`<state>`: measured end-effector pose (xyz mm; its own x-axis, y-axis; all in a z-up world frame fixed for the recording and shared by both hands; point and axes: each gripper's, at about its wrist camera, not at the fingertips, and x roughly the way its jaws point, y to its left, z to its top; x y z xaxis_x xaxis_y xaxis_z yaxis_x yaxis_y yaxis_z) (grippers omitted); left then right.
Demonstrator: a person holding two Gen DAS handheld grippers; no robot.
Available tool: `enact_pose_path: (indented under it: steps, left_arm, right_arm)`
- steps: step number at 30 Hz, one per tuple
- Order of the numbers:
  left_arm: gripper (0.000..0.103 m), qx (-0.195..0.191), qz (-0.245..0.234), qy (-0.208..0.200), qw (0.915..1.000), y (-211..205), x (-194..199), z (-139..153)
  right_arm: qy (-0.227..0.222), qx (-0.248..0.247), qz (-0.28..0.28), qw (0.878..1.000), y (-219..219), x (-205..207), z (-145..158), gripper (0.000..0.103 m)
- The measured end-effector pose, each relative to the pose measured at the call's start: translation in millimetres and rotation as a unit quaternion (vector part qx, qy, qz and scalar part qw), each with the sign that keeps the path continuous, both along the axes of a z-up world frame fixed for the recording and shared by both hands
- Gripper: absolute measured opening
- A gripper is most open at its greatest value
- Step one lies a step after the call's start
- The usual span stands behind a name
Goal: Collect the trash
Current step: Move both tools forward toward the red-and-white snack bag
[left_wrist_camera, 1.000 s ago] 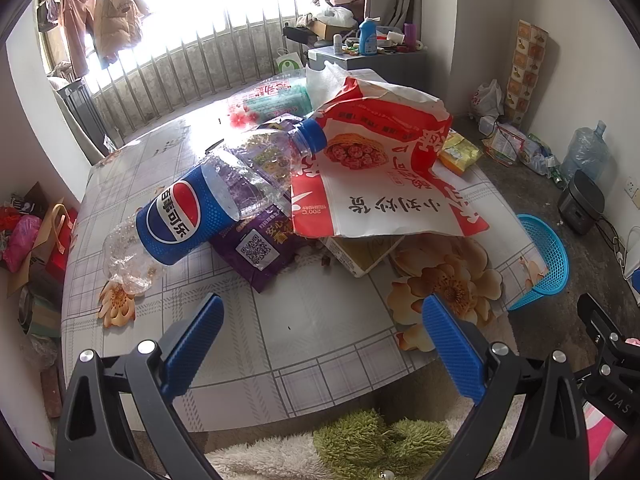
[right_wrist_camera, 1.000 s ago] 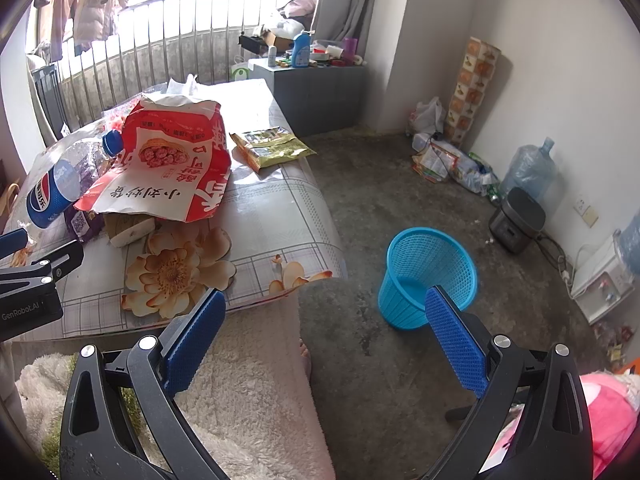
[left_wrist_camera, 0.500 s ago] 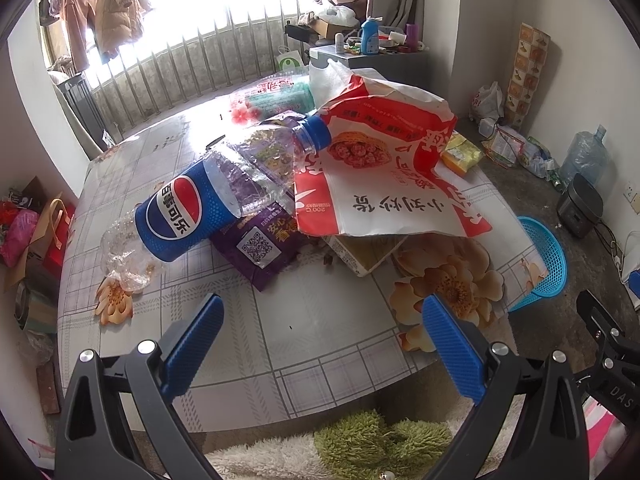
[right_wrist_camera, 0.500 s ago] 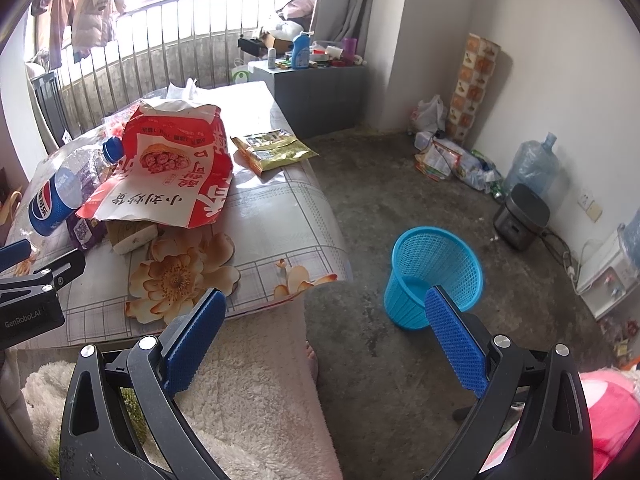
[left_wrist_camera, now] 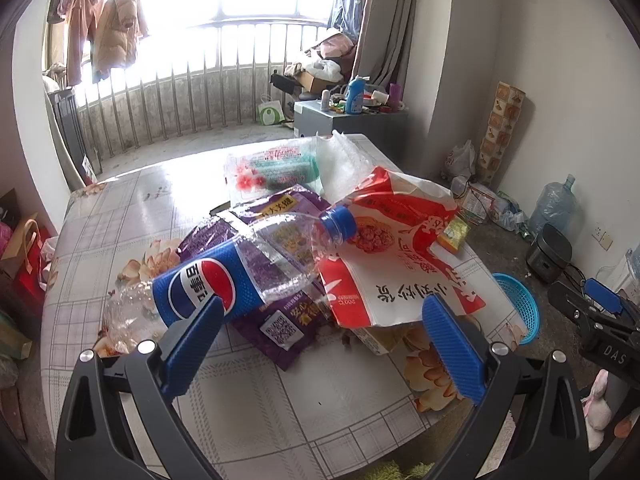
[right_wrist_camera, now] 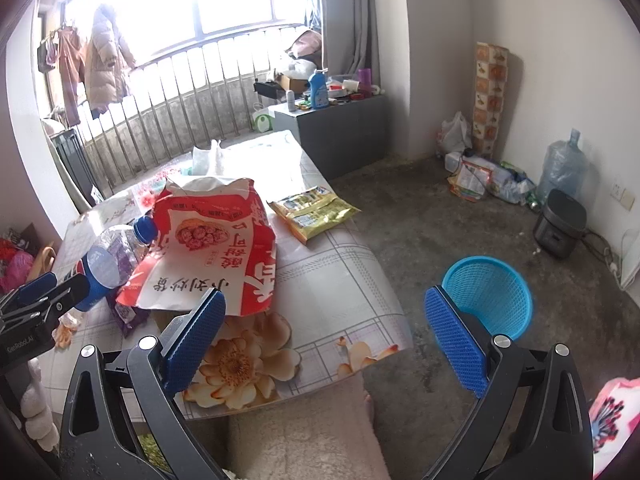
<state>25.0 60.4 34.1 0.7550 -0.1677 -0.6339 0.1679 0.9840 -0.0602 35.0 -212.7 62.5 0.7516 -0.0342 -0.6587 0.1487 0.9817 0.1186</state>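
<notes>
An empty Pepsi bottle (left_wrist_camera: 240, 272) with a blue cap lies across purple snack wrappers (left_wrist_camera: 280, 320) on the table (left_wrist_camera: 280, 396). A large red-and-white snack bag (left_wrist_camera: 404, 264) leans beside it. My left gripper (left_wrist_camera: 320, 340) is open, just short of the bottle and bag. In the right wrist view the red-and-white bag (right_wrist_camera: 208, 256) and a yellow-green packet (right_wrist_camera: 314, 212) lie on the table (right_wrist_camera: 340, 292). My right gripper (right_wrist_camera: 324, 340) is open over the table's corner, with the blue basket (right_wrist_camera: 492, 296) on the floor to its right.
A clear floral packet (left_wrist_camera: 272, 168) and a white plastic bag (left_wrist_camera: 344, 164) lie farther back. A grey cabinet (right_wrist_camera: 340, 128) with bottles stands behind the table. Floor clutter, a water jug (right_wrist_camera: 562, 168) and a black cooker (right_wrist_camera: 560, 226) line the right wall. A fleece-covered leg (right_wrist_camera: 300, 432) is below.
Both grippers have moved forward and tilted up toward the table; the bottle and bag now appear closer to the left fingers. Both stay open.
</notes>
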Motion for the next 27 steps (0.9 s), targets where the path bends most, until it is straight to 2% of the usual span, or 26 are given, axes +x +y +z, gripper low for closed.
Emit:
enact_pose_path:
  steps: [6,10,15,17,19,23,27]
  left_arm:
    - [0.097,-0.006,-0.020,-0.022,0.9995,5.4,5.5,-1.8]
    - [0.096,-0.003,-0.036,-0.028,0.9989,3.0,15.8,-2.5]
    - [0.078,-0.001,-0.069,-0.027,0.9973,-1.5,46.7,2.5]
    - [0.074,0.007,-0.081,-0.025,0.9964,-5.6,62.6,3.9]
    - [0.068,0.027,-0.097,-0.016,0.9948,-13.0,80.8,3.8]
    - [0.063,0.073,-0.127,0.020,0.9890,-30.8,112.9,-3.7]
    - [0.062,0.080,-0.151,0.059,0.9835,-41.3,139.1,-16.2]
  right_arm:
    - [0.014,0.019,0.020,1.000,1.8,20.8,-10.2,0.095]
    - [0.022,0.044,0.030,0.998,-1.5,36.9,-17.0,0.088]
    - [0.036,0.063,0.047,0.996,-2.4,60.2,-29.0,0.078]
    - [0.039,0.066,0.052,0.996,-2.9,68.9,-32.8,0.076]
    - [0.039,0.070,0.055,0.995,-5.1,77.7,-34.8,0.072]
    - [0.044,0.091,0.060,0.993,-10.0,91.7,-42.3,0.066]
    - [0.061,0.115,0.072,0.989,-7.8,102.3,-55.5,0.059]
